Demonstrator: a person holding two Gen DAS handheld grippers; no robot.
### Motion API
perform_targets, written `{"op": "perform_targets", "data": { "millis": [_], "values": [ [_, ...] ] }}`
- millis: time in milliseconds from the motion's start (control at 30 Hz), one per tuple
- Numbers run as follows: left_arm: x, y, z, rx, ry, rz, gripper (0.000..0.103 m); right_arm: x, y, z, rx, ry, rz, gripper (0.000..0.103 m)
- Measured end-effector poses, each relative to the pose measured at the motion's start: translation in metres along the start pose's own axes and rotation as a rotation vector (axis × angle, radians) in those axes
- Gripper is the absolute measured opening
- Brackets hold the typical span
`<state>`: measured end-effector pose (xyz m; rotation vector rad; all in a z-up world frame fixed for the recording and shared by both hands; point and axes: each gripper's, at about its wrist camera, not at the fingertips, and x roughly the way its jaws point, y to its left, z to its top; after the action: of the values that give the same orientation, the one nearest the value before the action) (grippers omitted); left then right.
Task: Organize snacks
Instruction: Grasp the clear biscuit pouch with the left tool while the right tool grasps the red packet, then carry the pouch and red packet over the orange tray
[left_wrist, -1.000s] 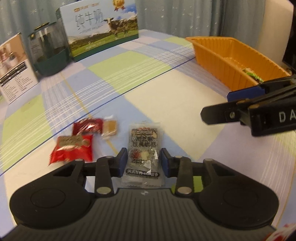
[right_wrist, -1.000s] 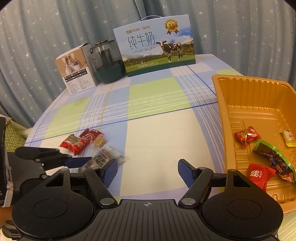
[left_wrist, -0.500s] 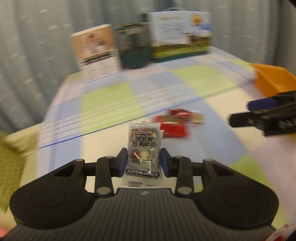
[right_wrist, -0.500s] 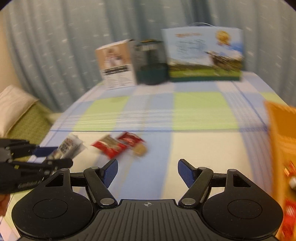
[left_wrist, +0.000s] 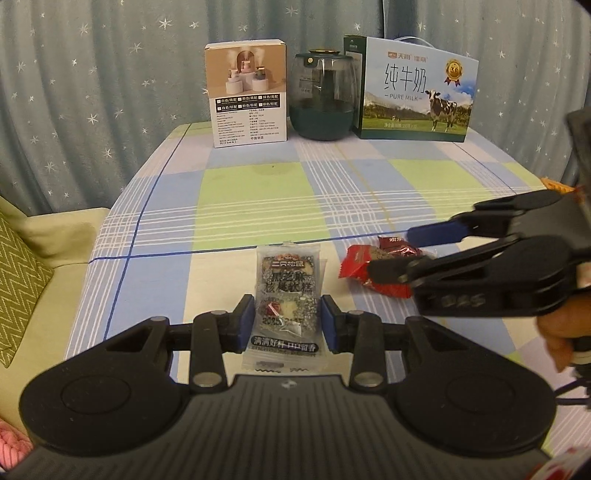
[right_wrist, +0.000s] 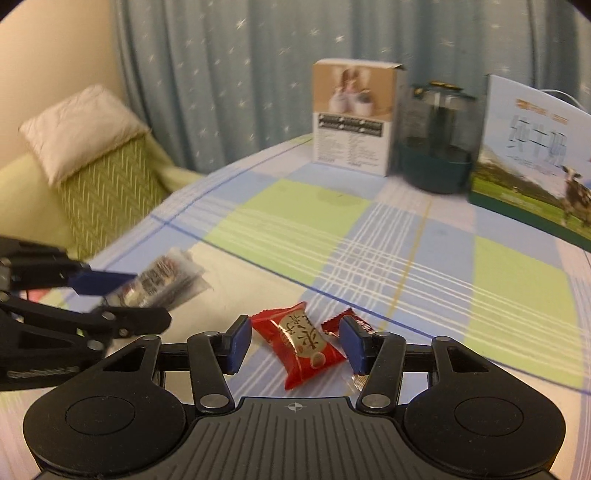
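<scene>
Near table (left_wrist: 258, 192) front edge: left gripper (left_wrist: 287, 325) clamped on grey sachet (left_wrist: 286, 295). Right gripper (right_wrist: 293, 343) jaws closing around red candy (right_wrist: 301, 341), pads not yet touching. Wrapper light, crinkly, slippery; pinch across padded middle.

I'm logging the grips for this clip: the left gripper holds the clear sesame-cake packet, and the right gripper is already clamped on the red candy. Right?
Not quite. The left gripper does hold the clear packet, but the right gripper is not yet clamped: in the right wrist view its jaws are closing around the red candy, with gaps still showing between the pads and the wrapper.
</scene>
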<state>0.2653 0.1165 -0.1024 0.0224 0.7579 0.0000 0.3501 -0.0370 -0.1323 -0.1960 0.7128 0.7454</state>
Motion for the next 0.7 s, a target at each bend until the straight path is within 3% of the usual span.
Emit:
{"op": "perform_targets", "data": {
  "millis": [300,700],
  "values": [
    [0.001,0.003,0.0,-0.025,0.001,-0.005,0.034,0.025,0.008,-0.005,-0.038,0.038,-0.024,0.032],
    [-0.003,-0.013,0.0,-0.016,0.016,-0.089,0.034,-0.044,0.005,-0.029,0.158,0.001,-0.147,0.027]
  ]
}}
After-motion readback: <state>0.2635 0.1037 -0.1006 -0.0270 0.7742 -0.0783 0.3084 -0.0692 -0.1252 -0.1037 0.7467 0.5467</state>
